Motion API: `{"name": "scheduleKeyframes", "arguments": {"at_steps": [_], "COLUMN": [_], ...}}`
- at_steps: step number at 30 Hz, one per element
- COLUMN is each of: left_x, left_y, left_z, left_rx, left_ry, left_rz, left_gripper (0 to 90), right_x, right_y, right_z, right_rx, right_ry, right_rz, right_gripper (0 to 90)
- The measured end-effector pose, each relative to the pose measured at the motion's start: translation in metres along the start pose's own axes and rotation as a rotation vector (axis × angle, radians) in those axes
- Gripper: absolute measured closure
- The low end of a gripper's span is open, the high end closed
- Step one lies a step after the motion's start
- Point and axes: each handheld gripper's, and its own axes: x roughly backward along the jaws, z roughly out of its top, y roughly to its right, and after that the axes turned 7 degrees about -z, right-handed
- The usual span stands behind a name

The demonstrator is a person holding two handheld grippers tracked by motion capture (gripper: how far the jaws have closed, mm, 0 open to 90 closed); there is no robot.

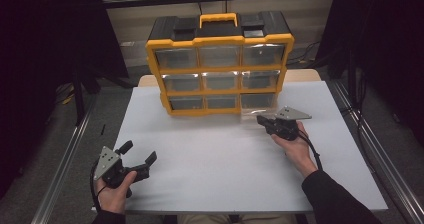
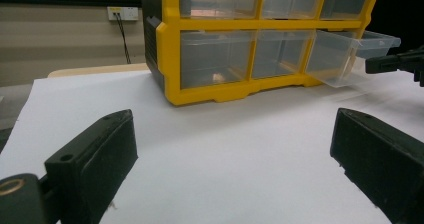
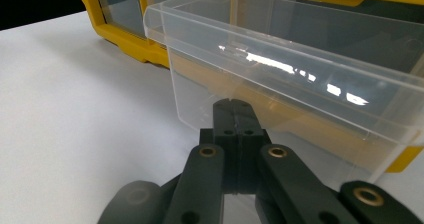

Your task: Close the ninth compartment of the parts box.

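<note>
A yellow and black drawer cabinet with clear drawers stands at the back of the white table. Its bottom right drawer is pulled partway out. My right gripper is shut, its jaws pressed flat together. In the right gripper view the tips of the right gripper sit right at the clear front wall of the drawer, below its lip; nothing shows between them. My left gripper rests open near the front left of the table, far from the cabinet.
A yellow carry handle tops the cabinet. Metal rails run along both sides of the table. In the left gripper view the open drawer juts out toward the right gripper. A wall socket sits behind.
</note>
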Motion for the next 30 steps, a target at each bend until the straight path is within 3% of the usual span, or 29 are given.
{"name": "scheduleKeyframes", "arguments": {"at_steps": [1,7,17,23,30], "left_x": [0.0017,0.0019,0.0015,0.0024,0.0031], "left_y": [-0.0016,-0.0020,-0.0012,-0.0012,-0.0012], "left_z": [0.0002,0.0003,0.0002,-0.0001,-0.0003], "left_rx": [-0.021,-0.034,-0.030,-0.032,-0.034], "left_ry": [-0.022,-0.032,-0.027,-0.027,-0.030], "left_rz": [-0.003,-0.007,-0.007,-0.003,-0.001], "left_gripper": [4.6,4.6,4.6,4.6,4.6], "right_x": [-0.0002,-0.0021,-0.0079,-0.0080,-0.0096], "right_y": [0.0000,0.0002,-0.0020,0.0002,0.0012], "right_z": [0.0000,0.0000,0.0014,0.0013,0.0010], "right_rx": [0.000,-0.006,-0.013,-0.026,-0.031], "right_ry": [0.001,0.004,0.004,0.016,0.015], "right_rz": [0.000,-0.001,0.001,-0.037,-0.037], "right_gripper": [90.0,90.0,90.0,90.0,90.0]}}
